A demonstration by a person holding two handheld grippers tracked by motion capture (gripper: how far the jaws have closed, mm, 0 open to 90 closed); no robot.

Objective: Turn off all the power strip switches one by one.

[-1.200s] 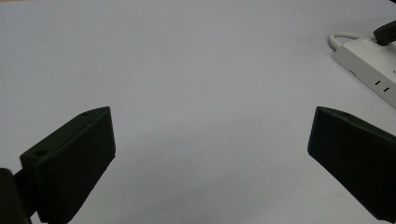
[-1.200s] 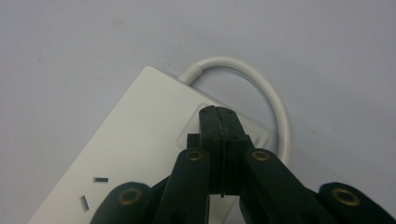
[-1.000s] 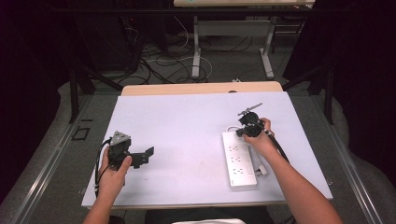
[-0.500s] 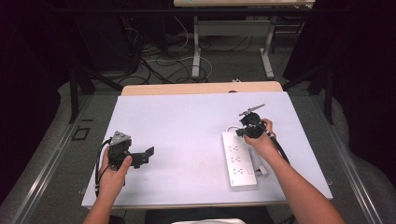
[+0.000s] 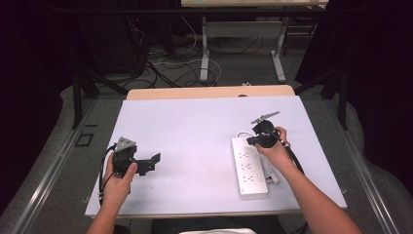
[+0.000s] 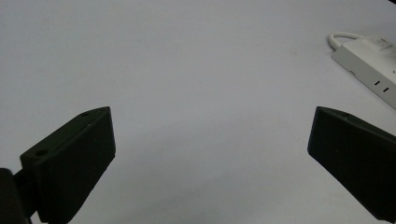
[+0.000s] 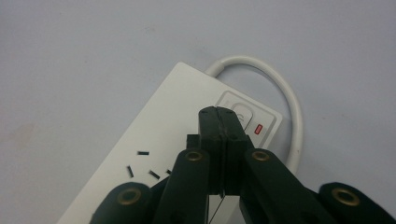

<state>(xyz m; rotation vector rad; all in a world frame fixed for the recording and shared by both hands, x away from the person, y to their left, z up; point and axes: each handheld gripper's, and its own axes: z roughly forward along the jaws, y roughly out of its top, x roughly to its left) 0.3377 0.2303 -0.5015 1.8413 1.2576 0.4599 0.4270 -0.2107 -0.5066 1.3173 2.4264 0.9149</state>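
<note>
On the smooth pale table [image 5: 195, 126] we see a long white plastic strip [image 5: 249, 165] at right, the right gripper [image 7: 226, 116] pinched together over its rocker switch [image 7: 243, 112], the left gripper [image 6: 210, 154] spread over bare tabletop.

White table [image 5: 195, 122]; white power strip [image 5: 249, 168] flat on right half, its cord [image 7: 285, 93] looped at far end

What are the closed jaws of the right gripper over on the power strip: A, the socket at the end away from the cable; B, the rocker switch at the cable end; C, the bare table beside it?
B: in the right gripper view the shut right gripper tips sit over the rocker switch beside the red indicator, at the power strip's cable end.
</note>
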